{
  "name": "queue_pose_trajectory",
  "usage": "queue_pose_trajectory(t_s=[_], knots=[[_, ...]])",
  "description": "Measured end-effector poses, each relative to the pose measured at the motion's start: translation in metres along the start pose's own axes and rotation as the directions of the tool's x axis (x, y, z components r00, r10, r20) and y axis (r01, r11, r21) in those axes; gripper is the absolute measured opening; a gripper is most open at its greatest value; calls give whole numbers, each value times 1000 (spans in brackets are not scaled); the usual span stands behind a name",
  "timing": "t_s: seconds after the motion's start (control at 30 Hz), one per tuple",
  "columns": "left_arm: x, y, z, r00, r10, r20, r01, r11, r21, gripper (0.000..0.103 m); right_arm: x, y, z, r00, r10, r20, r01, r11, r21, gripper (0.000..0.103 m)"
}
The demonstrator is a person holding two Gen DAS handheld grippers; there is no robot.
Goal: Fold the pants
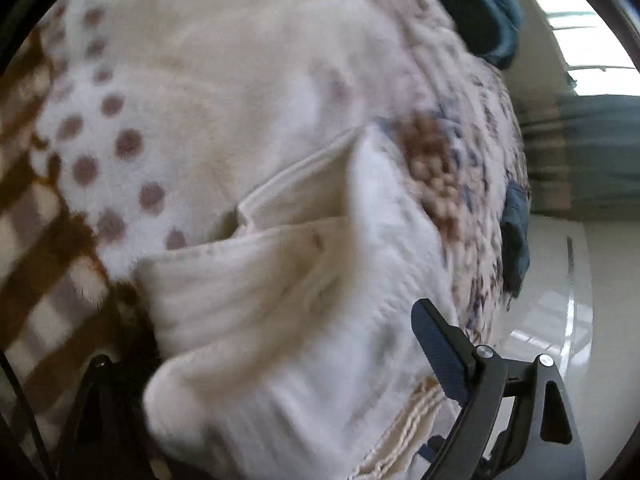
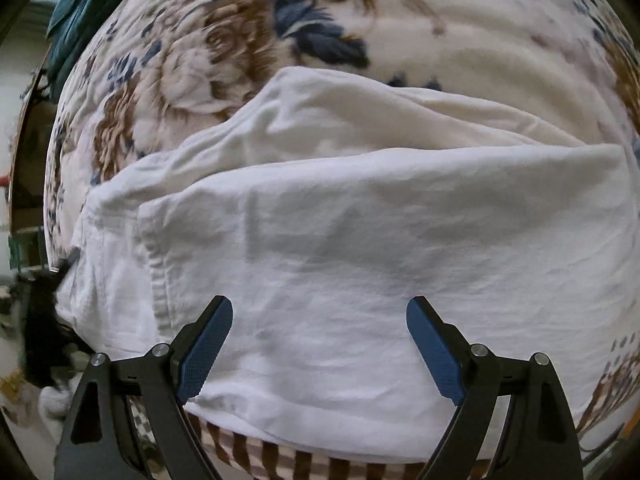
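- The white pants lay folded over on the flowered blanket.
- My right gripper hung above them, jaws spread wide, gripping nothing.
- My left gripper hovered at the blurred pants, jaws apart.

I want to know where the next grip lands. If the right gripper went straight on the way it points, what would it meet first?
Most likely the white pants. The right gripper points down at the folded top layer with its jaws wide open and nothing between them. Depth is hard to judge.
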State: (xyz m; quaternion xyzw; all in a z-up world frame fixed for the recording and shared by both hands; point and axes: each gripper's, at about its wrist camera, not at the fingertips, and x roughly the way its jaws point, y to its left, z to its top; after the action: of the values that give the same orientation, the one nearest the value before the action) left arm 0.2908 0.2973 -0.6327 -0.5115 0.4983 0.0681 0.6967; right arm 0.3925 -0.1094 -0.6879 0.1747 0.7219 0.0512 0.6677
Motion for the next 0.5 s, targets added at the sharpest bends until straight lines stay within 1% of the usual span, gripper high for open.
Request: queue_pose_trajectory(t_s=[0.03, 0.07, 0.1, 0.13, 0.17, 0.23, 0.3, 0.37, 0.43, 0.5], knots=[[-2, 5, 4, 1000, -8, 6, 8, 999, -32, 77, -1, -3, 0, 1000, 9, 5, -9, 1000, 16, 91], [-5, 10, 7, 1000, -28, 15, 29, 997, -65, 70, -3, -4, 2, 1000, 11, 8, -12, 1000, 24, 91], [-10, 11, 9, 998, -55, 32, 57, 996, -74, 45, -4, -5, 3, 1000, 12, 13, -13, 999, 30, 91], [-16, 9, 10, 997, -64, 52, 67, 996, -61, 32, -6, -6, 3, 1000, 12, 20, -13, 999, 38, 91], [-22, 1, 9, 996, -56, 62, 58, 998, -25, 30, -7, -6, 4, 1000, 11, 28, -12, 999, 40, 91], [-34, -18, 0, 993, -71, 98, 67, 997, 50, 26, -13, -9, 3, 999, 15, 51, -17, 999, 38, 91], [-46, -46, -12, 990, -82, 113, 66, 988, 142, 25, -21, -14, 1, 997, 28, 72, -31, 999, 38, 91], [-63, -77, -30, 985, -112, 129, 82, 974, 212, 24, -31, -23, -4, 994, 41, 97, -45, 998, 40, 91], [-78, -111, -51, 980, -147, 135, 105, 954, 281, 24, -43, -38, -12, 992, 54, 116, -61, 997, 56, 91], [-89, -151, -81, 977, -177, 116, 123, 921, 371, 24, -59, -63, -22, 988, 68, 139, -81, 993, 90, 91]])
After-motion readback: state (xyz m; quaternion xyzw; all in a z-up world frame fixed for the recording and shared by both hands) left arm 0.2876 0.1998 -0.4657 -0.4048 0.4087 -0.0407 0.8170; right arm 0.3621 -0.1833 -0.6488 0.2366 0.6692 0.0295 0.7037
